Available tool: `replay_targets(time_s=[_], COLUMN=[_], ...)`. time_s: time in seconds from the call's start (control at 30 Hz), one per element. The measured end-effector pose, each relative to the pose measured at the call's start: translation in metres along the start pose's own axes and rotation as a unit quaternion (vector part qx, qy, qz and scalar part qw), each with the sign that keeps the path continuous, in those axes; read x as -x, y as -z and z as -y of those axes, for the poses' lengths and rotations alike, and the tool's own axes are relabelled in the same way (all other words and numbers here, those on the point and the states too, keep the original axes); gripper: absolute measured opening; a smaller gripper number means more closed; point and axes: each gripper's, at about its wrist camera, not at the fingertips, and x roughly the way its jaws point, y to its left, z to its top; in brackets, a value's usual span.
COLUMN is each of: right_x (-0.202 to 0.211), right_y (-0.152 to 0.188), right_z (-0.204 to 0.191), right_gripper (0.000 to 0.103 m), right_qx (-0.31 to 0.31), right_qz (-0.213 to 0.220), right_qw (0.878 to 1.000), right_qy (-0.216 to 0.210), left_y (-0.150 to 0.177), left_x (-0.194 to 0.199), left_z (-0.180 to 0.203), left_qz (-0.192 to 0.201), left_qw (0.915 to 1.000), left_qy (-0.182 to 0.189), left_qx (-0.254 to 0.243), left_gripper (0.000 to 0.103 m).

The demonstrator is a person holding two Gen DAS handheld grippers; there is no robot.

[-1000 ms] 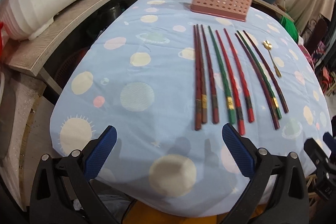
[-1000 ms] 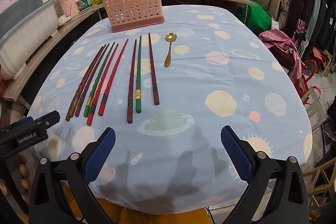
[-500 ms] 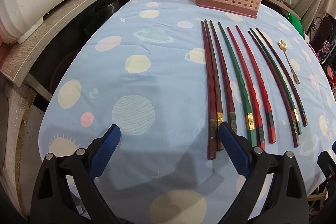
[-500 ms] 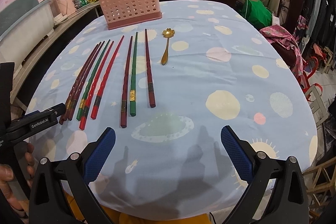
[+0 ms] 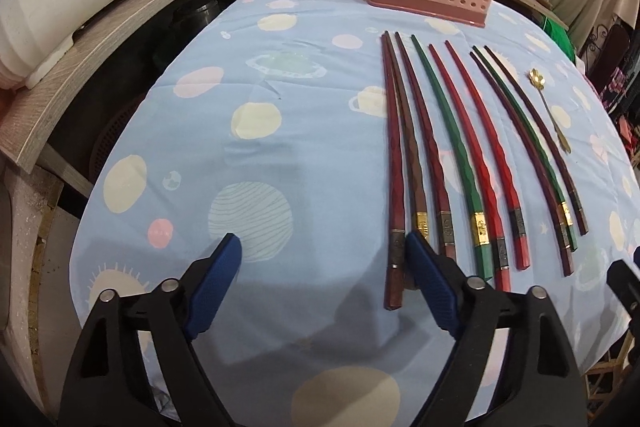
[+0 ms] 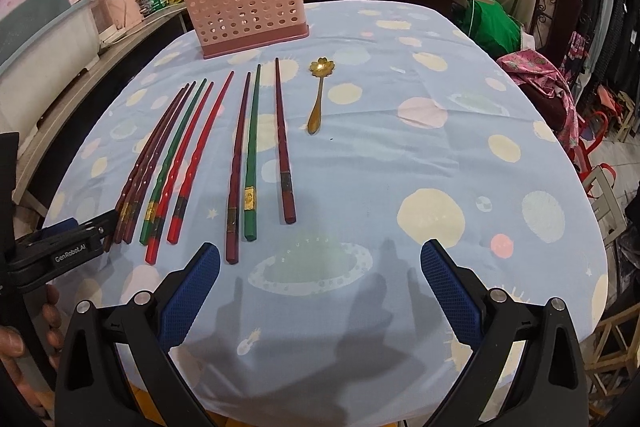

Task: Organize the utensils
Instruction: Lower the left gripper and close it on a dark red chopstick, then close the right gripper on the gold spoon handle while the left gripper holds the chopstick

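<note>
Nearest my lenses, item one: my left gripper (image 5: 322,255), jaws spread wide, low over the blue tablecloth (image 5: 280,155); its right finger sits just beside the butt ends of the leftmost chopsticks, nothing pinched.

Item two: my right gripper (image 6: 320,263), jaws likewise spread, holding nothing, hovering over bare cloth to the right of the row.

Item three: eight chopsticks (image 5: 452,147), lying flat, roughly parallel, butts toward me, tips toward the far side; dark red, green and bright red, some with gold bands.

Item four: one gold spoon (image 6: 318,99) with a flower-shaped bowl, just beside the rightmost chopstick.

Item five, farthest: pink perforated holder (image 6: 248,15), upright at the far edge of the cloth.

Progress, as I judge it: nothing stowed yet; every utensil is still to go in.

View notes: only the left wrist view shows that finger's closeness to the chopstick ends; only the right shows the holder's notched rim and my left gripper's body from the side.
</note>
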Motion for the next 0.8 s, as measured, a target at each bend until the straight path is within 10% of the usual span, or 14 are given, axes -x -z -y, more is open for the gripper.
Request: replay_targets(time_s=[0.37, 0.8], right_x=[-0.014, -0.049], right_y=[-0.013, -0.034], right_z=[0.009, -0.002], right_gripper=[0.084, 0.035], right_qx=[-0.010, 0.001], right_qz=[-0.004, -0.028], right_qw=[1.000, 0.998], right_qy=[-0.017, -0.056], left_y=[-0.008, -0.012], left_x=[0.004, 0.000], left_z=[-0.006, 0.000], left_qz=[0.000, -0.005], left_qw=[0.9997, 0.9994], left_qy=[0.022, 0.033], left_qx=[0.005, -0.001], left_gripper=[0.013, 0.008])
